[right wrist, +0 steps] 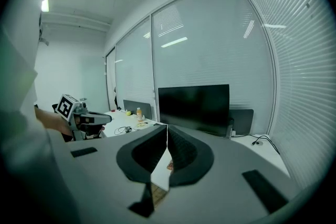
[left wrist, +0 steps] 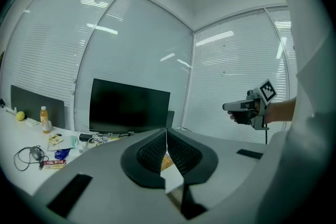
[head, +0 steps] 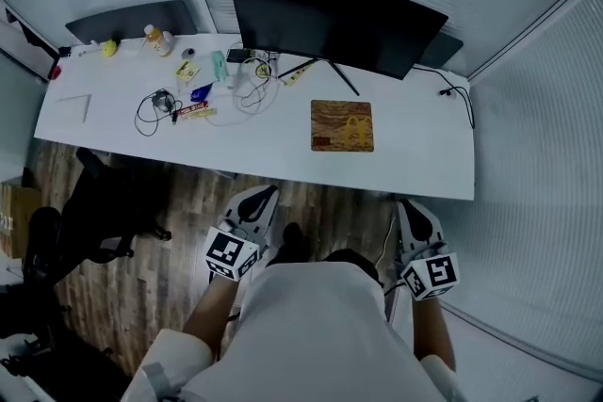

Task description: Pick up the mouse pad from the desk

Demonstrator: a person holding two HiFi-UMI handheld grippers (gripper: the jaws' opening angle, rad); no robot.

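Nearest me, my left tongs [head: 261,195] and right tongs [head: 412,208] hang over the wooden floor [head: 179,202], short of the table's [head: 415,163] near edge. Both are pressed together with nothing between them. The brown mouse pad [head: 342,125] lies flat on the table, right of the middle and closer to the near edge. Beyond it a monitor [head: 330,19] stands by the far edge, and a bottle [head: 156,40] sits toward the far left corner.

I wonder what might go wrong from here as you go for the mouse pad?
The mouse pad lies flat on the desk, so a jaw may push it along rather than get under its edge. The left tool and right tool are both shut, so one must open first. The monitor stand leg ends just behind the pad and might be knocked.
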